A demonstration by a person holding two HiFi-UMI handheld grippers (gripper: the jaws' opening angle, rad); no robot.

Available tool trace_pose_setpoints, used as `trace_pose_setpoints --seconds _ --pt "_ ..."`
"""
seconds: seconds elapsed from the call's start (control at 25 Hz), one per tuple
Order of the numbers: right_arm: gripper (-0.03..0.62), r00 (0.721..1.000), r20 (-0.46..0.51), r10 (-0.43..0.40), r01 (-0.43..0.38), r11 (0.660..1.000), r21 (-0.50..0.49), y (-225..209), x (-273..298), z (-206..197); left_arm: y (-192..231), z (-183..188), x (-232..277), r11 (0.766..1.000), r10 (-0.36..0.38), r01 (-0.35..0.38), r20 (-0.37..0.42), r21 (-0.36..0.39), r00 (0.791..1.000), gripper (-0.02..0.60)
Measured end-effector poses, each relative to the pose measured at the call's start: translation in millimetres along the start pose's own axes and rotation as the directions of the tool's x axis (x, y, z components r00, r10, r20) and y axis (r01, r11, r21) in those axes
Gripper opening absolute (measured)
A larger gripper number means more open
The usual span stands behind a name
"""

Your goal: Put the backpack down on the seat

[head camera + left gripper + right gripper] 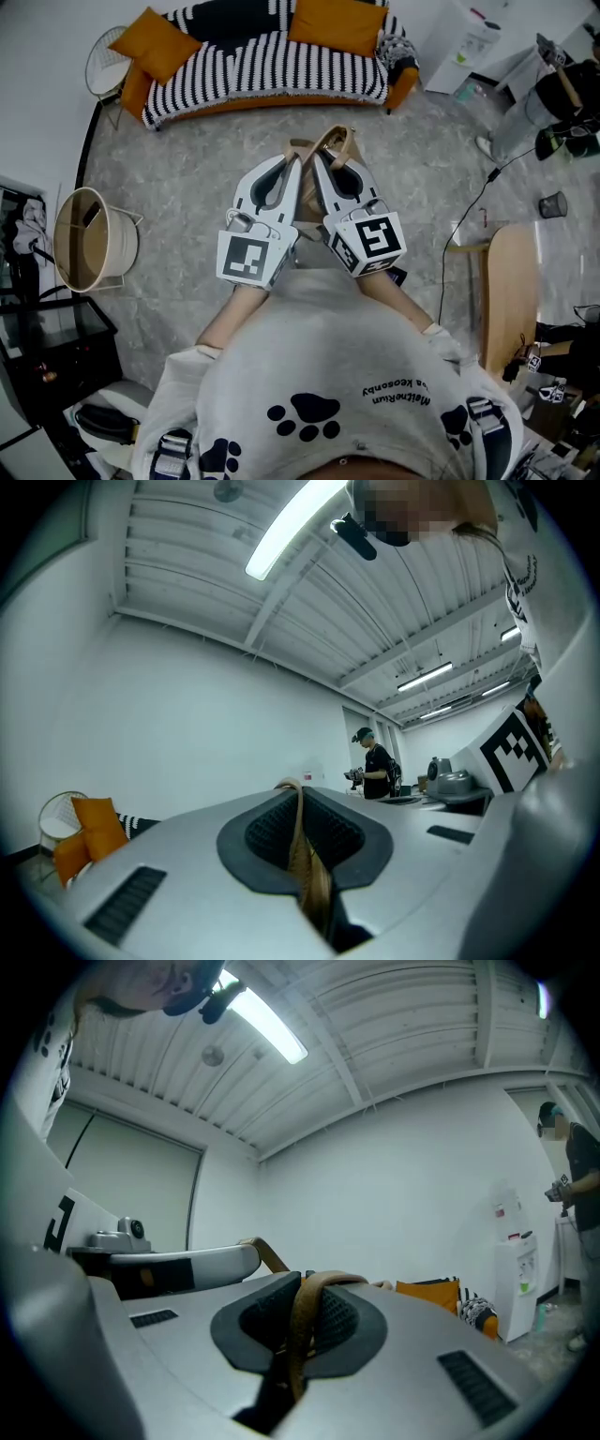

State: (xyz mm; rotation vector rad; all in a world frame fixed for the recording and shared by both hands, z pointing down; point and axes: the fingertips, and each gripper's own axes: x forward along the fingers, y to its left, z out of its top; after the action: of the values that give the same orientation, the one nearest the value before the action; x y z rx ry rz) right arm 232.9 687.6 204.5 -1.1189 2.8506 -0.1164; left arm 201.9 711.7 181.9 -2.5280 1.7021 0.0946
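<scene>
I hold both grippers close together in front of my chest, pointing toward the striped sofa (262, 66). My left gripper (296, 165) is shut on a tan backpack strap (306, 855), which runs between its dark pads. My right gripper (317, 159) is shut on another tan strap (300, 1321) that loops over its pads. In the head view only the tan strap loop (336, 139) and a bit of tan material show past the jaws. The rest of the backpack is hidden beneath the grippers. The sofa seat lies some way ahead across the grey floor.
Orange cushions (157, 39) sit on the sofa. A round wicker basket (89, 239) stands at the left, a wooden chair (511, 291) at the right, with a black cable (469, 220) on the floor. A water dispenser (469, 42) stands back right. A person (377, 766) stands far off.
</scene>
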Motion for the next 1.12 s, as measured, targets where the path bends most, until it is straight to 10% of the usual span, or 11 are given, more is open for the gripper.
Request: trace_pose_setpoints --seconds 1.12 --pt "0.043 0.985 -0.008 -0.175 0.175 0.985 0.0 -56 275 -26 243 -30 143 0.988 -0.129 0.135 0.079 -0.075 0.988 0.025"
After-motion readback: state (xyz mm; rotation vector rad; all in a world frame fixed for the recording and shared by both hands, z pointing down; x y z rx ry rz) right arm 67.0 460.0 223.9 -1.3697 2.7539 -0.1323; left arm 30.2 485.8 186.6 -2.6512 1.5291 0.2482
